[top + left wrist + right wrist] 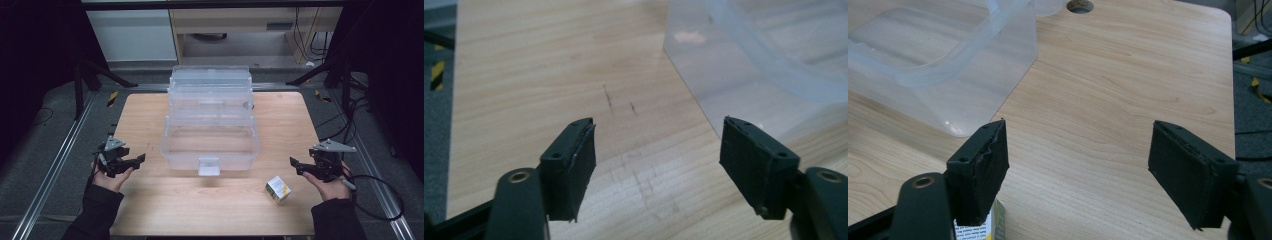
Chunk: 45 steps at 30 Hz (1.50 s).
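Looking down, high view: one wooden surface carries one clear plastic container and one small box.
Container, high view: it stands at the middle of the surface, its tiers fanned open and stepping back toward the far edge; the front tub is deepest, with a latch at its near wall. Nothing can be made out inside any tier.
Small box, high view: white with green and yellow print, tilted on the surface, in front of the container's right corner and well apart from it, near the right claw.
Left claw, high view: the left claw hovers left of the container, held in a hand, pointing toward the tub, jaws apart and empty.
Right claw, high view: the right claw sits right of the container, just above and right of the small box, jaws apart and empty.
Left gripper view: two black jaws of the left claw stand wide with bare surface between them; the container's clear wall lies ahead at upper right, not touched.
Right gripper view: two black jaws of the right claw stand wide over bare wood; the container is ahead at upper left, and a sliver of the small box peeks below the left-hand jaw.
Count: one container, one small box, two claws.
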{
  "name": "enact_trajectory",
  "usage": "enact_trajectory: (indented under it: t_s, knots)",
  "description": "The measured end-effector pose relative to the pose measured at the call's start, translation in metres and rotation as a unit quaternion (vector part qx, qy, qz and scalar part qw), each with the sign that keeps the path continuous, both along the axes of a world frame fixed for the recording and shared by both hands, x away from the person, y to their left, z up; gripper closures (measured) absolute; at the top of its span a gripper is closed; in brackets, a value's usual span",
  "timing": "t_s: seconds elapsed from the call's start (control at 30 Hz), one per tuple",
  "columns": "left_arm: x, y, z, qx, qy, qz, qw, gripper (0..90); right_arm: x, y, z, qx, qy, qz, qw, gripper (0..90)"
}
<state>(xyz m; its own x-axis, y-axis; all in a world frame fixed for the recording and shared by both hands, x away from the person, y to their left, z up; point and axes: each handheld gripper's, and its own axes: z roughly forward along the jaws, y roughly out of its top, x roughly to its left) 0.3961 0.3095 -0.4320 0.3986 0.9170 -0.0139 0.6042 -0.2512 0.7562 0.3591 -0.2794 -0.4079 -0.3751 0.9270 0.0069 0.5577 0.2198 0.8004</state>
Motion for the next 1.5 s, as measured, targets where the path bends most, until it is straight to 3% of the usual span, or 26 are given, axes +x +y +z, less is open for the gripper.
enact_trajectory:
  t_s: [0.1,0.53,0.63,0.93,1.5]
  knots:
    - [0.002,0.001,-0.004,-0.002,0.018,-0.001,0.9998,25.1,0.0,0.005,-0.001,-0.006,0.011,0.012,0.9998,24.6]
    - [0.006,0.005,-0.016,0.017,0.044,-0.003,0.9989,24.1,-0.009,0.024,0.001,-0.039,0.049,0.044,0.9971,28.0]
    - [0.006,0.002,-0.017,0.025,0.047,-0.005,0.9986,24.5,-0.014,0.027,0.001,-0.031,0.064,0.05,0.9962,29.5]
    - [0.005,-0.001,-0.019,0.032,0.049,-0.01,0.9983,24.6,-0.021,0.039,-0.009,-0.052,0.105,0.062,0.9911,33.1]
    - [0.006,-0.004,-0.023,0.047,0.059,-0.014,0.9971,24.6,-0.023,0.056,-0.03,-0.072,0.143,0.083,0.9835,28.3]
